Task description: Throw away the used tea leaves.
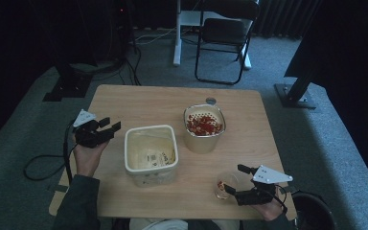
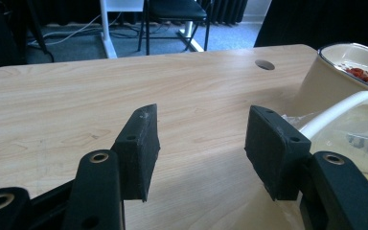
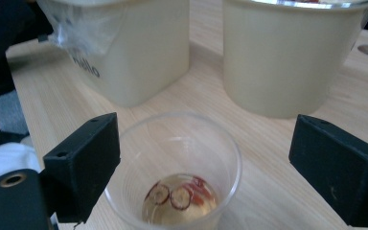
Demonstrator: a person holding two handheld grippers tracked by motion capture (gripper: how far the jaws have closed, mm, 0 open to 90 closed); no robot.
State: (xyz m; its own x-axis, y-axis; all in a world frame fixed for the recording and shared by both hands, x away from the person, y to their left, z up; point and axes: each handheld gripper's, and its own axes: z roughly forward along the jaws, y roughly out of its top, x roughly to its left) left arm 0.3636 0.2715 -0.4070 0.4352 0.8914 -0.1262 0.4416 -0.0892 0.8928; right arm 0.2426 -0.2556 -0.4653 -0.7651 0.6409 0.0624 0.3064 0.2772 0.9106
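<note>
On the wooden bench [image 1: 139, 103] three containers stand close together. Near the person's side, at the front right, is a small clear plastic cup [image 1: 225, 184] standing upright, with a little pale liquid and a few red-ringed slices at its bottom. The right gripper [image 1: 233, 180] sits just beside this cup at the bench's front right corner, held in the person's right hand [image 1: 268, 209]. In the right gripper view the cup [image 3: 175, 172] stands between the two black jaws, which are spread wide on either side of it; the pads are apart from the cup's wall, so it is not gripped.

Behind the cup is a cream round tub [image 1: 204, 128], its top covered with red pieces; in the right gripper view its wall [image 3: 287, 57] rises at the upper right. To the left of it, near the middle of the bench, stands a cream square tub [image 1: 151, 154] with a clear plastic liner and a printed label inside.

The left gripper [image 1: 111, 126] hovers at the bench's left edge, in the person's left hand [image 1: 87, 155], pointing toward the square tub and apart from it. In the left gripper view its jaws stand about half spread with only bare wood between them, and the square tub's rim [image 2: 345, 103] shows just to the right
</note>
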